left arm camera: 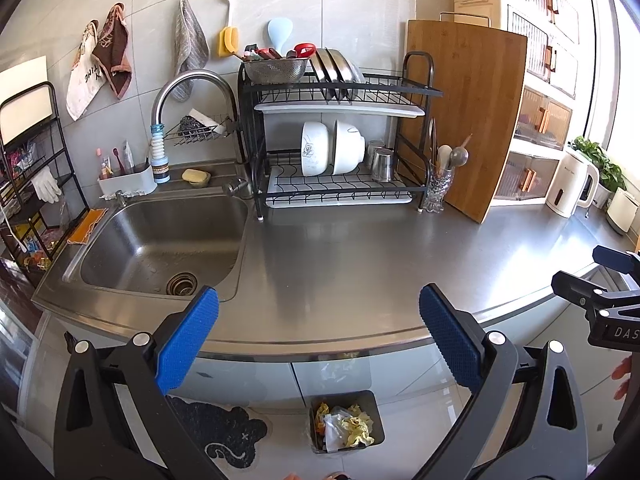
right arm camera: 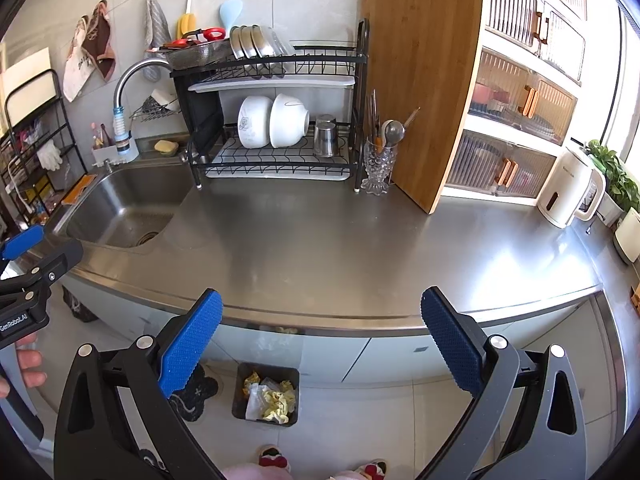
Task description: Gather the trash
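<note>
A dark square trash bin (left arm camera: 345, 420) (right arm camera: 267, 395) stands on the floor against the cabinet front, holding crumpled yellow and white paper (left arm camera: 352, 426) (right arm camera: 274, 400). My left gripper (left arm camera: 318, 320) hangs open above the steel counter's front edge (left arm camera: 320, 344), with nothing between its blue pads (left arm camera: 188, 338). My right gripper (right arm camera: 322, 322) is also open and empty, at the same height, further right. Each gripper shows at the edge of the other's view: the right gripper (left arm camera: 600, 280) and the left gripper (right arm camera: 24, 256). The steel counter (right arm camera: 340, 248) shows no loose trash.
A sink (left arm camera: 160, 240) lies at the left, with a dish rack (left arm camera: 340, 140) of bowls and plates behind the counter. A bamboo cutting board (left arm camera: 468, 120) leans on the wall, next to a glass utensil holder (right arm camera: 378, 168). A white kettle (right arm camera: 568, 192) stands far right. A dark mat (left arm camera: 220, 432) lies on the floor.
</note>
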